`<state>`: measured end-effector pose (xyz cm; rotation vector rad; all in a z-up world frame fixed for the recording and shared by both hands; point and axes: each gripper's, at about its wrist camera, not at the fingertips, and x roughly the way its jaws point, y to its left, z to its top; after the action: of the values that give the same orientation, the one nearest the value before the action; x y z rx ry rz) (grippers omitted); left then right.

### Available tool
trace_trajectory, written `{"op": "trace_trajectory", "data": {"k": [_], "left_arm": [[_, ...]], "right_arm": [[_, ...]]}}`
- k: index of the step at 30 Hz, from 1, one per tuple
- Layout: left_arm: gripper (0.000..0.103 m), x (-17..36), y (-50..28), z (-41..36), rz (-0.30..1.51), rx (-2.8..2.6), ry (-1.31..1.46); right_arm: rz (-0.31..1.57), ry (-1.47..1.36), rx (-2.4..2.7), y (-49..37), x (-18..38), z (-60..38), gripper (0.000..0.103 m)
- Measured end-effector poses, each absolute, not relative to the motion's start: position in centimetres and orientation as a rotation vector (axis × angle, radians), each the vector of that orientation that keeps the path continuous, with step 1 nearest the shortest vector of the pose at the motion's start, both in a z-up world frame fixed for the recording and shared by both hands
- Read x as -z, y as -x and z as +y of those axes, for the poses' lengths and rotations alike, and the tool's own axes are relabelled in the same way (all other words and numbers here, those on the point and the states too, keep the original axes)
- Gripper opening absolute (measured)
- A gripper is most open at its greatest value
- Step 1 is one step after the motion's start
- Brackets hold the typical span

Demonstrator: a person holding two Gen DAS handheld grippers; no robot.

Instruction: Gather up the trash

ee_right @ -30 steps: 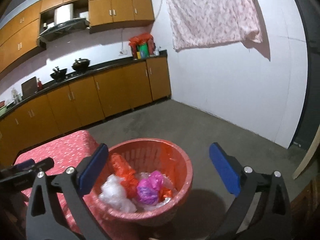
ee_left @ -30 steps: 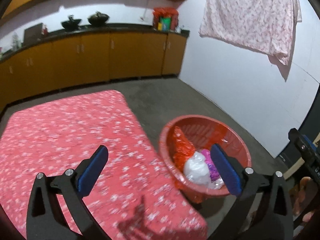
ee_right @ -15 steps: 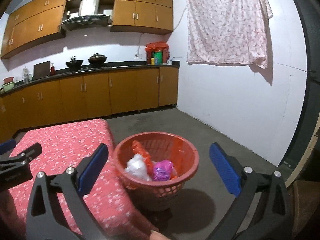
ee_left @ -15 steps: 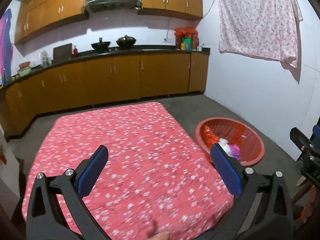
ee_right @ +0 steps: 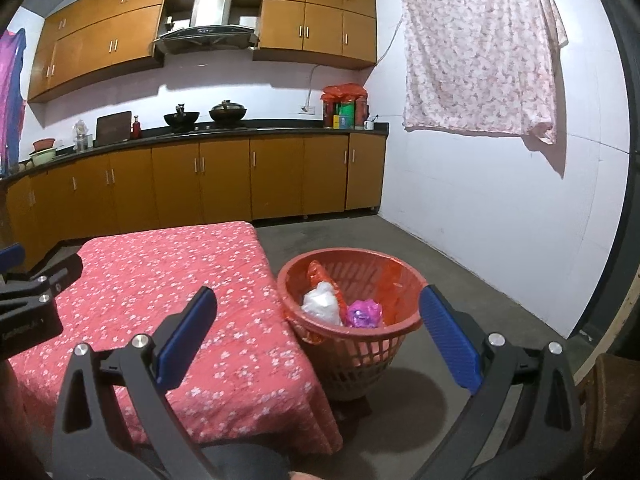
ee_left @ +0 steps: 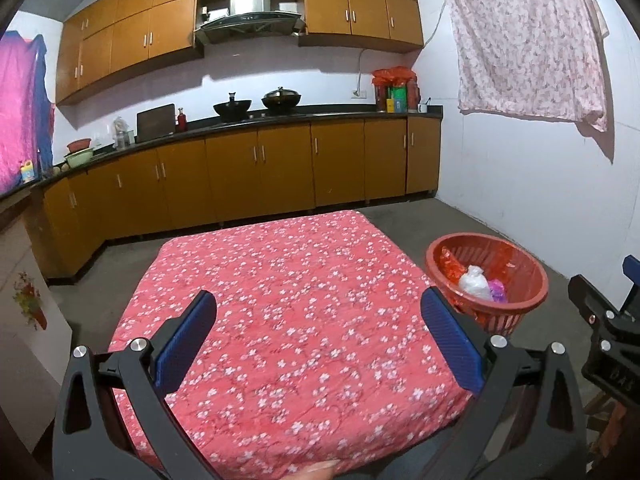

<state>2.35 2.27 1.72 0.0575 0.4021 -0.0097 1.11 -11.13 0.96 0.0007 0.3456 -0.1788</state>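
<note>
A red plastic basket stands on the floor by the table's right edge. It holds a white bag, a purple wrapper and an orange wrapper. It also shows in the left wrist view. My left gripper is open and empty above the near part of the table, which has a red flowered cloth. My right gripper is open and empty, held back from the basket and above it.
Brown kitchen cabinets with a dark counter run along the far wall, with pots on the stove. A pink cloth hangs on the white right wall. Grey concrete floor lies around the basket.
Both grippers have pulled back and up from the basket. The basket looks smaller now, and the whole table and the kitchen wall have come into view. Both stay open.
</note>
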Motion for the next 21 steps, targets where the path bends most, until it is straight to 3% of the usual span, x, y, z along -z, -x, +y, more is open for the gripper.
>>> {"op": "trace_trajectory", "data": {"k": [21], "left_arm": [[0.101,-0.4,-0.5,3.7,0.434,0.009,-0.045]], "right_arm": [[0.36,0.008,0.194,0.5,-0.2,-10.0,0.099]]}}
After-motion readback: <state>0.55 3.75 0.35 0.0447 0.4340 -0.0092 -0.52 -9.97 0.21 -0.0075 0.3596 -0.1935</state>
